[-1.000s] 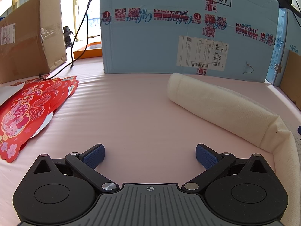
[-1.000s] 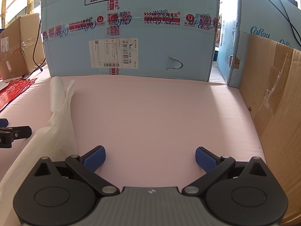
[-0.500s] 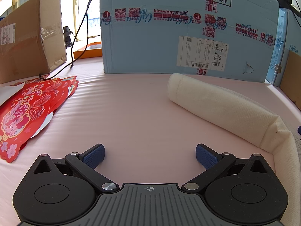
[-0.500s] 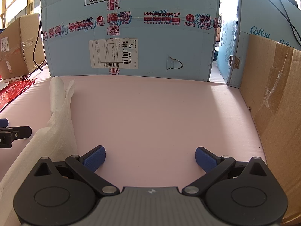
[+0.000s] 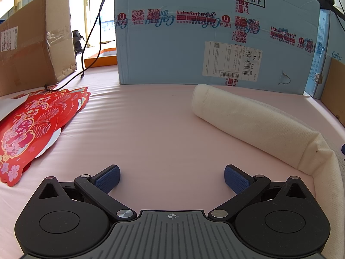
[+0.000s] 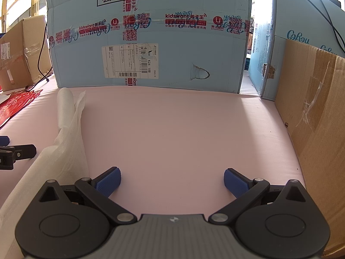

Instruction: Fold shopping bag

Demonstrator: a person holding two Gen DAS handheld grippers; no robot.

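Observation:
A cream non-woven shopping bag (image 5: 248,118) lies rolled into a long tube on the pink table, running from centre back to the right edge in the left wrist view. In the right wrist view the same bag (image 6: 66,116) stretches along the left side, loose fabric spreading toward the camera. My left gripper (image 5: 171,178) stands open over bare table, left of the roll's near end, nothing between its blue pads. My right gripper (image 6: 171,180) is open too, just right of the bag's loose fabric. The left gripper's tip (image 6: 17,153) shows at the right wrist view's left edge.
A big light-blue carton (image 5: 215,34) walls the back of the table. A brown box (image 5: 32,49) and red paper cut-outs (image 5: 36,125) sit at the left, with a black cable (image 5: 90,43). Brown cardboard (image 6: 319,133) borders the right side.

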